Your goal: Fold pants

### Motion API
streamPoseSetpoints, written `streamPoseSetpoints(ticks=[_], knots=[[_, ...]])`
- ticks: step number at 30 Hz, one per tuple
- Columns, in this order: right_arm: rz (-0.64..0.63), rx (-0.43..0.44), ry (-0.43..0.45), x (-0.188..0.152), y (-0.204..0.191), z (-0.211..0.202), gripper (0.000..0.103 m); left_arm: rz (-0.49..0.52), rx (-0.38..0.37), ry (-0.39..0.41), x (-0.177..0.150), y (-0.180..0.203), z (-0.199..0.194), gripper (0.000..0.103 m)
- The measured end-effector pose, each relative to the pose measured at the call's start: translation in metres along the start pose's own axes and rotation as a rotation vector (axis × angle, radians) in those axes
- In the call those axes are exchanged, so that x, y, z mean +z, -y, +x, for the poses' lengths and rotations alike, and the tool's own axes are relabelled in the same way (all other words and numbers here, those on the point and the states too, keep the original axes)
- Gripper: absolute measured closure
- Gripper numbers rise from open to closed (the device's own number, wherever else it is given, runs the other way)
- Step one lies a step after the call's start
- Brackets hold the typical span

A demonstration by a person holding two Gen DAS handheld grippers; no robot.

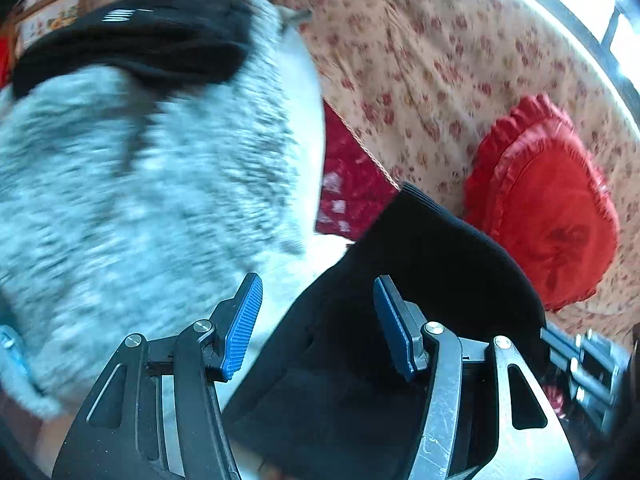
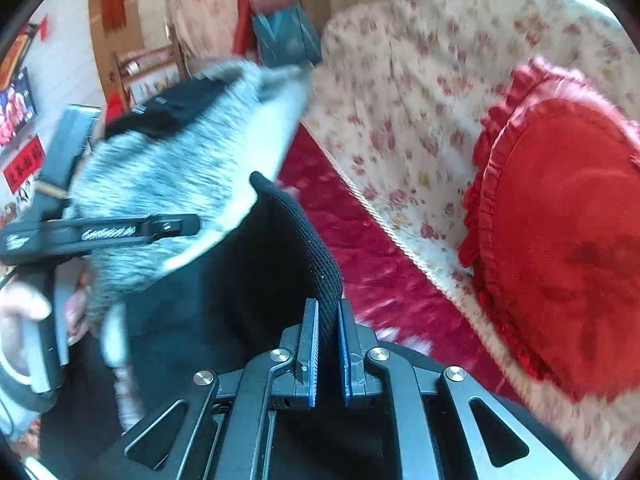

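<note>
So the black fleece-lined pants with the grey-white fuzzy inside [image 2: 224, 280] are up off the sofa right now, hanging between the two grippers in front of the cream floral-print sofa cover [image 2: 420, 100]. The right gripper [image 2: 328, 354] has its jaws pinched nearly together on the ribbed black band at the edge of the pants, which stands up between the blue pads. The left gripper [image 1: 318, 324] has its jaws spread wide; black fabric lies between and under them, but neither pad looks like it's pressing on it, so I'd say it's holding nothing at the moment.

Handling-wise, my guess: thick, soft and floppy, a bit heavier than thin trousers because of the lining, and not slippery, since the fuzz should grip the pads. It'll sag and bunch wherever it isn't supported. The ribbed band looks like the best place to grab, as it's firm and flat. I'd take the other corner of that same band with the left gripper.

The red heart-shaped ruffled cushion [image 2: 560, 248] sits on the sofa to the right, well clear.
</note>
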State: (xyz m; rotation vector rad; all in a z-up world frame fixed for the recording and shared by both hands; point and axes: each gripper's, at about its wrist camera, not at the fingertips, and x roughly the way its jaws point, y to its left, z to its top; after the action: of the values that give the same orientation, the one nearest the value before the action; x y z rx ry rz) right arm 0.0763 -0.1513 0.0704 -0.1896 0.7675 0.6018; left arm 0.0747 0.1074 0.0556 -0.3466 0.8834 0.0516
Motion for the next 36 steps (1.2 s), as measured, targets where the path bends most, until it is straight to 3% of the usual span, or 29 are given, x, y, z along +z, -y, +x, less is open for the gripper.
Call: streamPoseSetpoints(ticks=[2, 4, 6, 11, 15, 19, 24, 26, 29, 33, 36], knots=[[-0.003, 0.000, 0.008, -0.009, -0.020, -0.012, 0.095, -0.032, -0.022, 0.001, -0.009, -0.010, -0.016, 0.044], [0.012, 0.014, 0.012, -0.026, -0.043, -0.019, 0.095, -0.056, -0.053, 0.000, -0.020, -0.017, -0.027, 0.032], [0.031, 0.041, -0.011, -0.049, -0.065, -0.015, 0.095, -0.089, -0.074, -0.002, -0.031, -0.025, -0.033, 0.028], [0.076, 0.034, -0.111, -0.094, -0.090, 0.018, 0.095, -0.076, -0.051, -0.028, -0.047, -0.028, -0.032, 0.028], [0.123, 0.037, -0.089, -0.091, -0.088, 0.012, 0.095, -0.032, -0.023, -0.050, -0.057, -0.015, -0.021, 0.028], [0.092, 0.028, -0.068, -0.087, -0.097, -0.002, 0.095, 0.030, 0.016, -0.057, -0.064, -0.005, -0.012, 0.028], [0.089, 0.007, -0.096, -0.098, -0.105, 0.015, 0.093, 0.053, 0.058, -0.065, -0.069, -0.004, -0.005, 0.028], [0.084, 0.033, -0.104, -0.096, -0.103, 0.006, 0.084, 0.051, 0.069, -0.044, -0.067, -0.004, -0.010, 0.028], [0.092, 0.060, -0.091, -0.090, -0.089, -0.019, 0.082, 0.058, 0.082, 0.029, -0.062, -0.001, -0.029, 0.028], [0.199, -0.092, 0.005, -0.083, -0.032, -0.065, 0.075, 0.089, 0.045, 0.066, -0.062, 0.015, -0.043, 0.028], [0.312, -0.208, -0.025, -0.083, 0.016, -0.066, 0.070, 0.137, 0.018, 0.032, -0.071, 0.032, -0.035, 0.028]])
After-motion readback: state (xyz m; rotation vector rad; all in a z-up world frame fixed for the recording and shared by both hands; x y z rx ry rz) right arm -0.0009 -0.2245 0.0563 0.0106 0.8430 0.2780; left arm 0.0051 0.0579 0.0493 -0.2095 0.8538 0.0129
